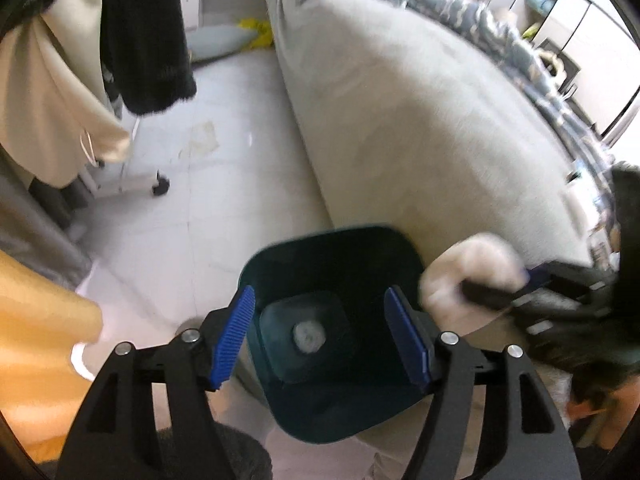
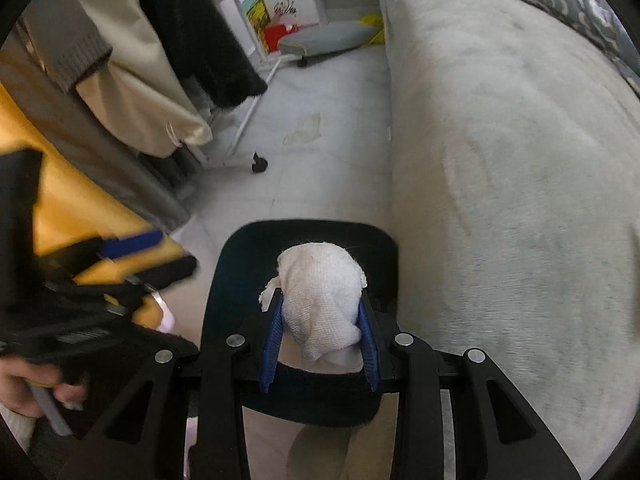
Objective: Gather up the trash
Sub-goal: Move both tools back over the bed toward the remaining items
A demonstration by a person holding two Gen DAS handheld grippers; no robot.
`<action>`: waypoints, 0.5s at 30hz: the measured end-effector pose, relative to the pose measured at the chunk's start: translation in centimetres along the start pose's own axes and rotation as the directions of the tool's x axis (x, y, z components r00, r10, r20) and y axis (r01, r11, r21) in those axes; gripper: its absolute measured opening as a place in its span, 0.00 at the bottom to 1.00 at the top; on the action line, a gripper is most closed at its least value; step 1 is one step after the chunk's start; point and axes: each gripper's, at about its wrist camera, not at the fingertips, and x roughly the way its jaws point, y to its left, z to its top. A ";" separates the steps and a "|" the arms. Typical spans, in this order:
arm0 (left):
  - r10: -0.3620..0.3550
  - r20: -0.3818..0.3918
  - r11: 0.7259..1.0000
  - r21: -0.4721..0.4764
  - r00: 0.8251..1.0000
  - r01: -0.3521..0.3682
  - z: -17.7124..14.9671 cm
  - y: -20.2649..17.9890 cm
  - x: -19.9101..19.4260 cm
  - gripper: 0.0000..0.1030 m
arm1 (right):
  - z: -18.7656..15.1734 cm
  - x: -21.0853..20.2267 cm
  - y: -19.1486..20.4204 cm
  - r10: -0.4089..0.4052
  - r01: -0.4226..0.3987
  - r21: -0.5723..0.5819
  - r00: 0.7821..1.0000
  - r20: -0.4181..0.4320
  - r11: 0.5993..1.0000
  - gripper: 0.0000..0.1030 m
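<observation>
A dark teal trash bin [image 1: 320, 236] stands on the floor against the mattress edge. A small crumpled wad [image 1: 308, 336] lies at its bottom. My left gripper [image 1: 322, 336] hangs open above the bin's mouth with nothing between its blue pads. At the right of the left wrist view, my right gripper [image 1: 480, 282] is blurred and carries a white wad [image 1: 472, 264]. In the right wrist view, the right gripper [image 2: 322, 304] is shut on that white crumpled paper towel [image 2: 324, 292], right above the bin [image 2: 304, 226]. The left gripper [image 2: 156, 256] shows blurred at the left.
A large grey-beige mattress [image 1: 420, 120] with a blue patterned blanket fills the right side. Clothes hang from a wheeled rack [image 1: 160, 186] at the left, over white floor tiles [image 1: 192, 220]. Orange fabric [image 2: 80, 208] lies close on the left, above a person's hand [image 2: 24, 384].
</observation>
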 end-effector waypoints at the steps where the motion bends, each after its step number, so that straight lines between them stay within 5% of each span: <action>1: -0.005 0.019 1.000 0.005 1.000 0.005 0.1 -0.1 -0.6 0.68 | -0.1 0.6 0.2 0.000 0.000 -0.008 1.000 -0.013 1.000 0.34; 8: -0.033 0.169 0.998 0.064 0.985 0.023 1.0 -1.3 -5.0 0.68 | -1.0 4.9 1.7 0.009 -0.012 -0.033 0.995 -0.100 0.999 0.35; 15: -0.051 0.240 0.999 0.026 0.969 0.046 2.4 -0.6 -6.5 0.64 | -2.0 8.5 2.4 -0.003 -0.003 -0.036 0.985 -0.170 0.999 0.40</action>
